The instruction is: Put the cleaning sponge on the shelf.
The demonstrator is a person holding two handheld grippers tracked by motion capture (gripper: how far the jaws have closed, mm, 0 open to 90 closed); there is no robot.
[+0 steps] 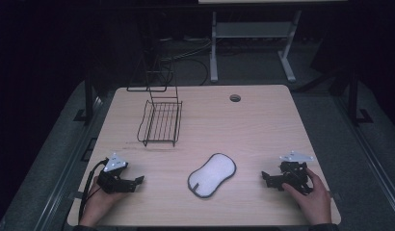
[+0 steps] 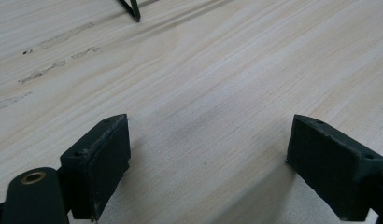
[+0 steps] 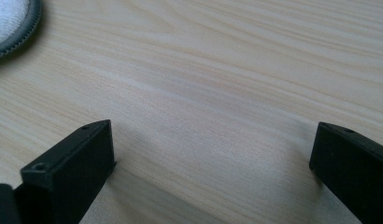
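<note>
Left gripper: near table edge, left of the pad, jaws wide, empty.
Right gripper: right of the pad, jaws wide, empty.
Table: pale wood, 1 cable hole beyond the pad.
Wire rack: black, beyond and left of the pad, well apart.
Pad: white oval, grey edging, flat between both grippers.
Handling note: likely pickup; approach low, pinch the raised edging, since flat cloth slips.
</note>
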